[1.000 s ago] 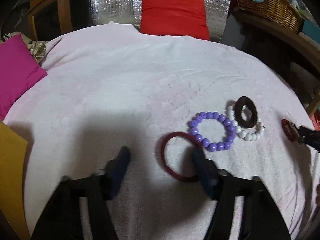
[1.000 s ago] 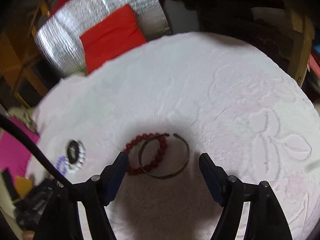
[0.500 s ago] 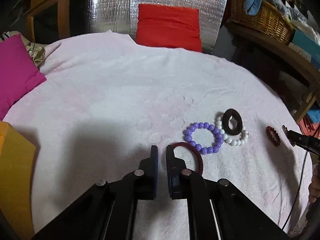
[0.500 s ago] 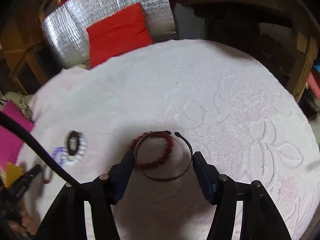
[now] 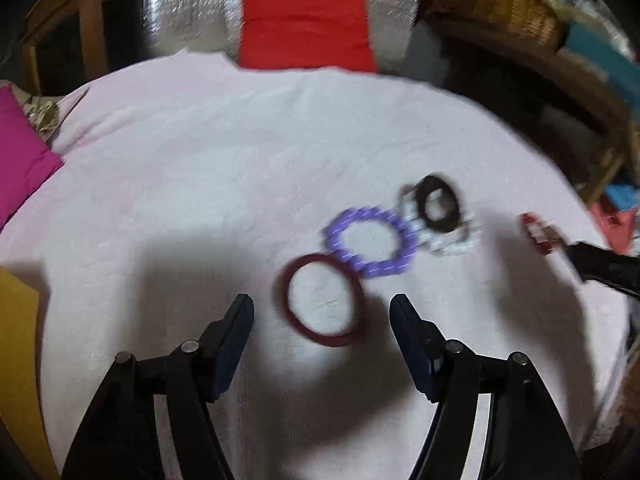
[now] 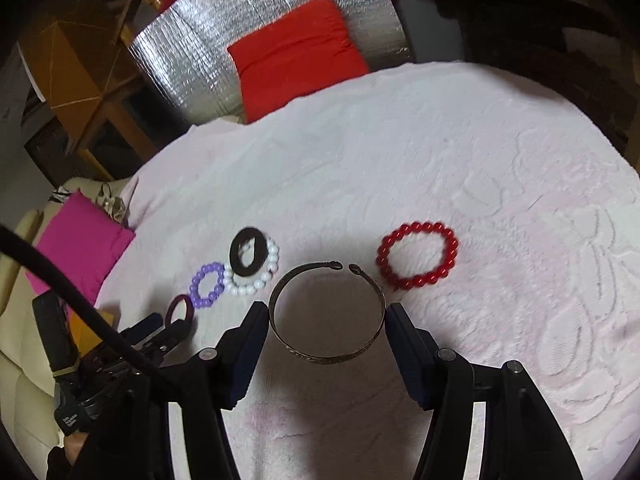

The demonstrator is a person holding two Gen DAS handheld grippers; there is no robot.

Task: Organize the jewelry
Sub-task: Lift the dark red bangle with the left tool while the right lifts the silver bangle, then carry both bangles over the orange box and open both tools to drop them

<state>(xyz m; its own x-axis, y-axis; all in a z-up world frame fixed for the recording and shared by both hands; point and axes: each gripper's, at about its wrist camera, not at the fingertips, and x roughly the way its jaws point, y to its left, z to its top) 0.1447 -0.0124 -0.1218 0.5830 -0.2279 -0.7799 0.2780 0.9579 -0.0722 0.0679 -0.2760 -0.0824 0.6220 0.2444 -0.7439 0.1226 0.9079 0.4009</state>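
Mostly, our left view blurs the beads, and the right gripper (image 6: 326, 314) is nearly cut off there. We count six bracelets on the blanket (image 6: 440, 152). Our left gripper (image 5: 322, 312), jaws just reopened wide, brackets the untouched maroon ring (image 5: 322, 300); our right pinches the cuff (image 6: 326, 316), beside the red beads (image 6: 417, 255).

A: what was behind the pink blanket (image 6: 440, 152)?
B: silver foil sheet (image 6: 208, 52) with a red cushion (image 6: 296, 52), a wicker basket (image 5: 500, 4), a magenta pillow (image 6: 80, 240), wooden frames (image 5: 88, 20), pretty dim.

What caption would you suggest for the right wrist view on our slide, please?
Right gripper clamps an open metal cuff bangle, with the red bead bracelet lying apart on the pink cloth.
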